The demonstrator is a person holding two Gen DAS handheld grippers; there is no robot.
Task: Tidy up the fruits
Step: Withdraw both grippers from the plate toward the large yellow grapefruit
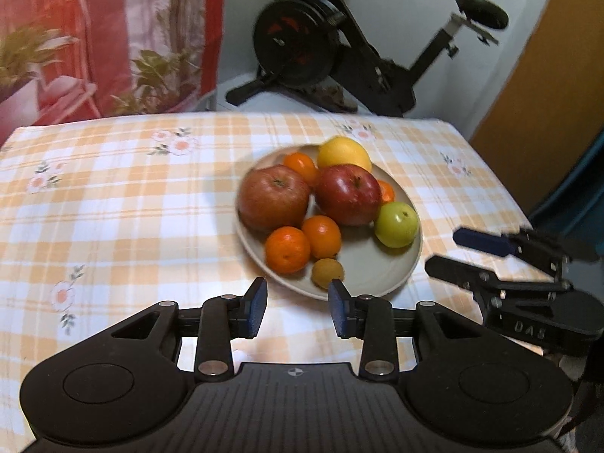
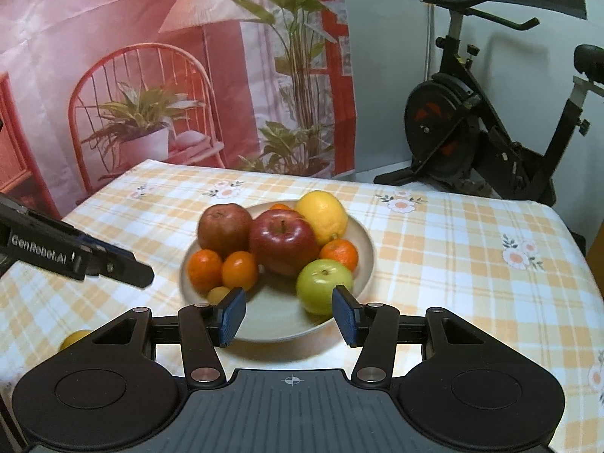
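Observation:
A beige plate (image 1: 377, 264) (image 2: 283, 321) on the checked tablecloth holds two red apples (image 1: 273, 197) (image 2: 283, 241), a green apple (image 1: 396, 224) (image 2: 322, 283), a lemon (image 1: 343, 153) (image 2: 322, 215), several oranges (image 1: 287, 249) (image 2: 239, 268) and a small yellow fruit (image 1: 327, 271) (image 2: 218, 294). My left gripper (image 1: 298, 307) is open and empty at the plate's near rim. My right gripper (image 2: 288, 315) is open and empty over the plate's near edge, beside the green apple. It also shows in the left wrist view (image 1: 449, 249). A yellow fruit (image 2: 75, 338) lies on the cloth, partly hidden.
The table (image 1: 113, 207) has a drop at its far and right edges. An exercise bike (image 1: 339, 49) (image 2: 472, 132) stands behind it. A printed pink backdrop (image 2: 151, 75) hangs at the back left. The left gripper (image 2: 75, 256) juts into the right wrist view.

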